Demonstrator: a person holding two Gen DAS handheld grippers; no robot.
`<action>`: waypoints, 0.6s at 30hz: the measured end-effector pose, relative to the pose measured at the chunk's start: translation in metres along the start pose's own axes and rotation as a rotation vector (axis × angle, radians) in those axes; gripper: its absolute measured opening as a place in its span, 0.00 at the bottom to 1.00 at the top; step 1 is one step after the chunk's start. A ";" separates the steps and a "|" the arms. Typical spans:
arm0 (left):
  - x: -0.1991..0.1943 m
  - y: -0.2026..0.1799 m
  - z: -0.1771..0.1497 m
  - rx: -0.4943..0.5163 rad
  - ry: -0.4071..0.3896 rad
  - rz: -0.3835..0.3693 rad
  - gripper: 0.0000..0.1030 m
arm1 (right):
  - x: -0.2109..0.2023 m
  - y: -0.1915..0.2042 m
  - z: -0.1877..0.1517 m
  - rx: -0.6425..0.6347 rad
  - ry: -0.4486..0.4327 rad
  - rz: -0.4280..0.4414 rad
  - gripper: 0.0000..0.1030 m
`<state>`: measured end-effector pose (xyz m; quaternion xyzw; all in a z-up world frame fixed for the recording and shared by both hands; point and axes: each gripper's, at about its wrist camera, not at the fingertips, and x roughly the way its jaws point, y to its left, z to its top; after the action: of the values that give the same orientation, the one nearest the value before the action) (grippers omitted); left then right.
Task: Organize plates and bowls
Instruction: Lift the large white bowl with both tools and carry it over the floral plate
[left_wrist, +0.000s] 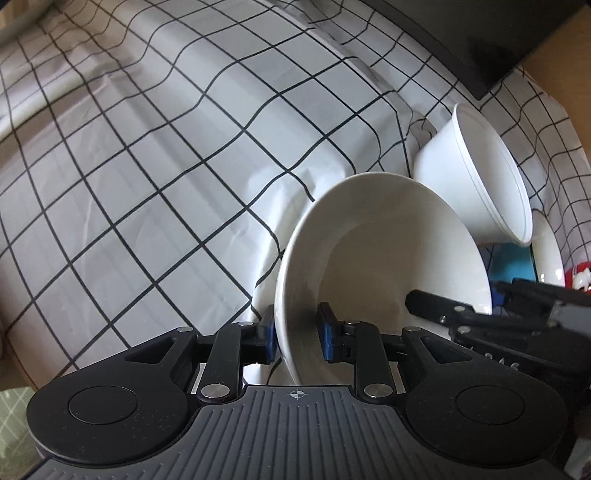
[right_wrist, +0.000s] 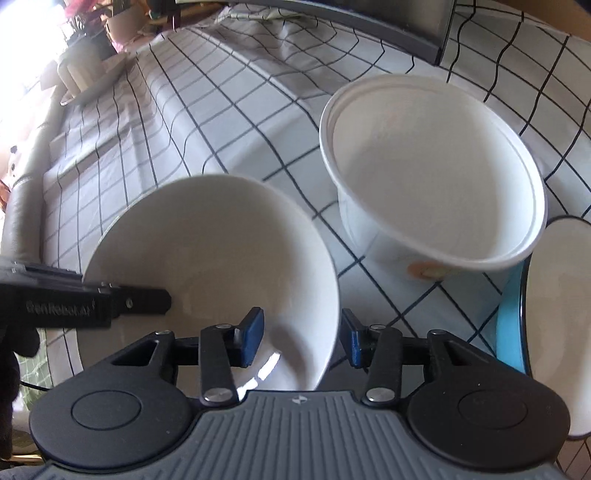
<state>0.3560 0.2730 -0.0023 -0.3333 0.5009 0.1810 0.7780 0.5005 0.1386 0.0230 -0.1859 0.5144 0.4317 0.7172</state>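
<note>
Two claws at one white bowl on a checked counter.

Left wrist view: left claw (left_wrist: 295, 334) straddles the rim of the white bowl (left_wrist: 384, 258), blue pads either side of the wall; actual contact cannot be told. Paper tub (left_wrist: 476, 177) just behind it on the checked cloth (left_wrist: 147, 147). Right wrist view: right claw (right_wrist: 303, 339) spans the same bowl's (right_wrist: 221, 240) near rim, pads standing clear of it. Paper tub (right_wrist: 436, 173) beside; white plate (right_wrist: 557, 314) on a blue item (right_wrist: 511, 325) at right.
</note>
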 end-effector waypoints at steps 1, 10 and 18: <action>0.001 0.000 0.001 -0.004 0.000 0.001 0.25 | 0.001 -0.001 0.001 0.005 0.006 0.014 0.43; -0.004 0.004 -0.004 0.003 -0.007 -0.009 0.24 | 0.006 0.000 -0.003 0.069 0.028 0.029 0.42; -0.039 0.005 0.001 0.061 -0.016 0.011 0.25 | -0.023 0.014 -0.007 0.168 -0.019 0.067 0.38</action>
<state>0.3367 0.2794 0.0318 -0.3053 0.5019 0.1724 0.7907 0.4828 0.1322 0.0433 -0.1038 0.5481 0.4126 0.7202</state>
